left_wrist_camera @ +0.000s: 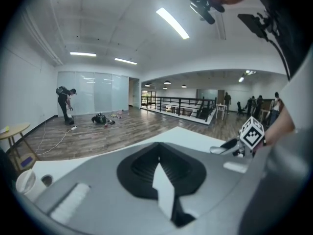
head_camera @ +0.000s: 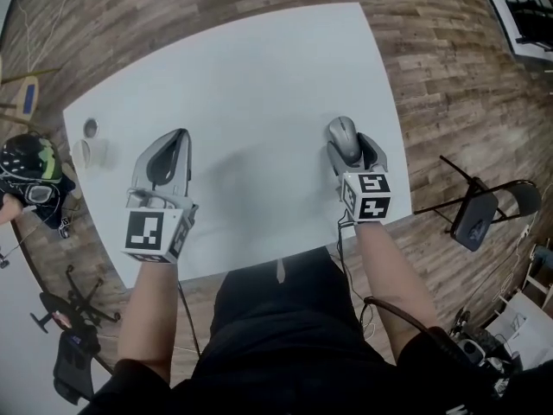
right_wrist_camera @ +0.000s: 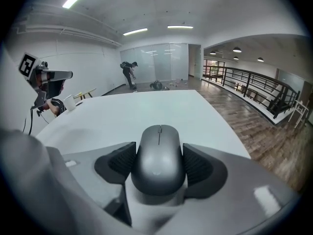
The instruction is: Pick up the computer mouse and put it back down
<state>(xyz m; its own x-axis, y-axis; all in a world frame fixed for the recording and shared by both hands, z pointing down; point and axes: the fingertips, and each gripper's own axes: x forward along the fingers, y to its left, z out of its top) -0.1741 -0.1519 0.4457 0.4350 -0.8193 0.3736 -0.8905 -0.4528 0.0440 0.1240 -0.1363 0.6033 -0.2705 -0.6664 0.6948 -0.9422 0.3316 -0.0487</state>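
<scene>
While right tongs [right_wrist_camera: 159,163] grip, mouse [right_wrist_camera: 158,148] between jaws

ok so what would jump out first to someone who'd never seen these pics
First the grey computer mouse near the right edge of the white table, pinched on both sides between the black pads of the right gripper. Next the left gripper, shut and empty, held over the table's left part. A white cup stands at that edge.

Open office hall, wood floor [head_camera: 432,67], glass partitions [left_wrist_camera: 93,92], railing [left_wrist_camera: 176,104]
</scene>
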